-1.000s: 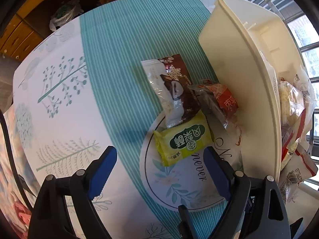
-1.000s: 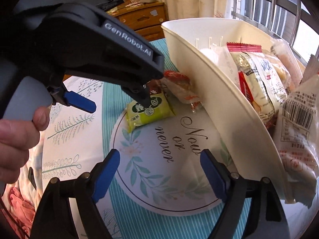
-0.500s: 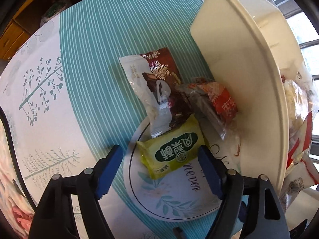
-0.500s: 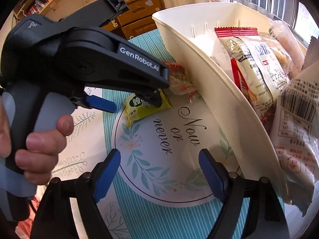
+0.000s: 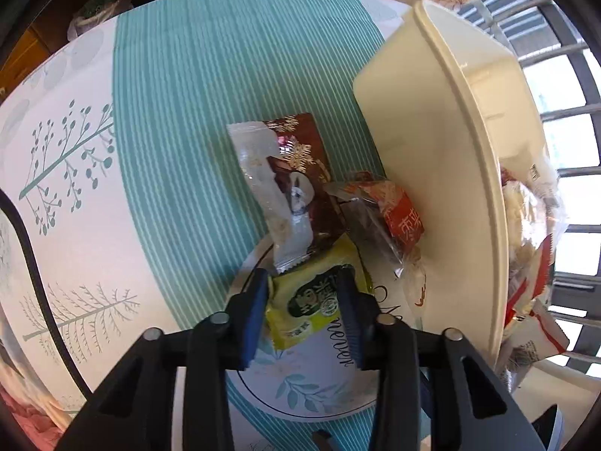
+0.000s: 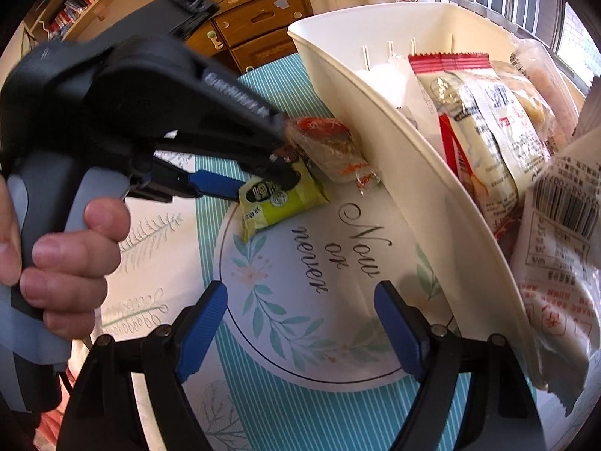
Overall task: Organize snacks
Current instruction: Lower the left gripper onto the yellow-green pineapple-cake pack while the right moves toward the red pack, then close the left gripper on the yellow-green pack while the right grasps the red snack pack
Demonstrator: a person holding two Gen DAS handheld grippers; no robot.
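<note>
While it lies flat, the green packet [image 5: 308, 302] sits pinched within the left claw [image 5: 305, 287].

Each black plastic two-finger gripper [image 5: 302, 300] [image 6: 300, 329] carries blue ribbed pads [image 6: 199, 332], silver pivot screws, and a grey handle.

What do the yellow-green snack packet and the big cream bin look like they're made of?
Yellow-green packet: likely thin plastic film, slightly glossy; it crinkles between the left gripper's pads. Cream bin: probably rigid moulded plastic, with smooth, evenly curved walls.
</note>
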